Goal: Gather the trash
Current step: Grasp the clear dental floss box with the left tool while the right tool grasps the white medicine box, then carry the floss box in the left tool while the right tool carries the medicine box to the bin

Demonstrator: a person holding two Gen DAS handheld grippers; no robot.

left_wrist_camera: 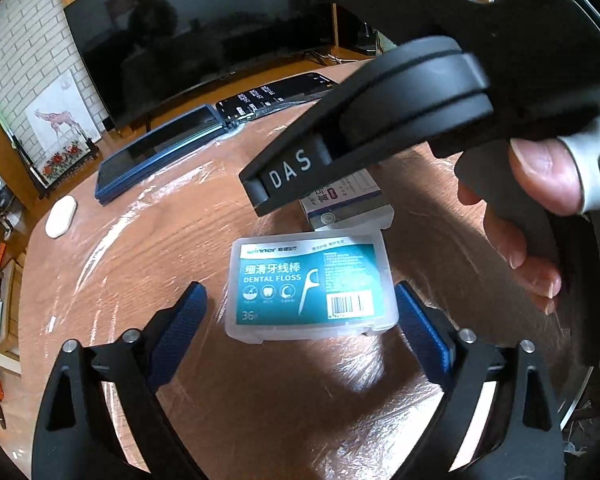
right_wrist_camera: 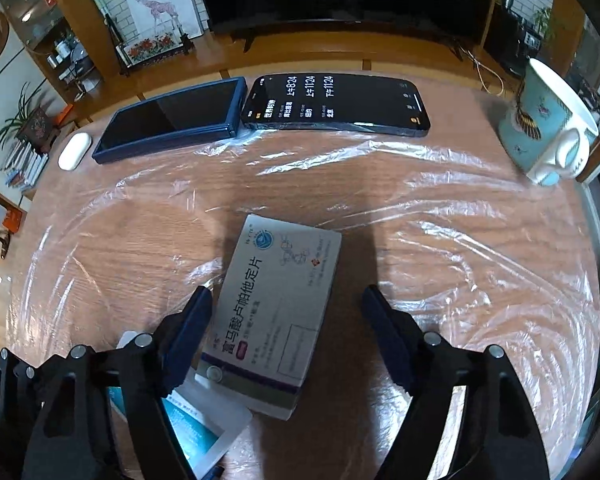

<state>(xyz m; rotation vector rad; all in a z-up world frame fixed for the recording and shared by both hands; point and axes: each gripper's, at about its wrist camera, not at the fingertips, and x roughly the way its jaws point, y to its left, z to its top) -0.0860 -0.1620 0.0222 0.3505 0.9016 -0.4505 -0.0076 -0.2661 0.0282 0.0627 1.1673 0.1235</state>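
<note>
I held the left claw open astride the floss box; right claw, half-closed around the pill box beyond it, needed squaring before pinching.

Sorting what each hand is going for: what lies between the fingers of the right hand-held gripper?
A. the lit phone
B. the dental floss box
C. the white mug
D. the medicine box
D: the medicine box lies between the right hand-held gripper fingers, with its printed lid facing up.
</note>
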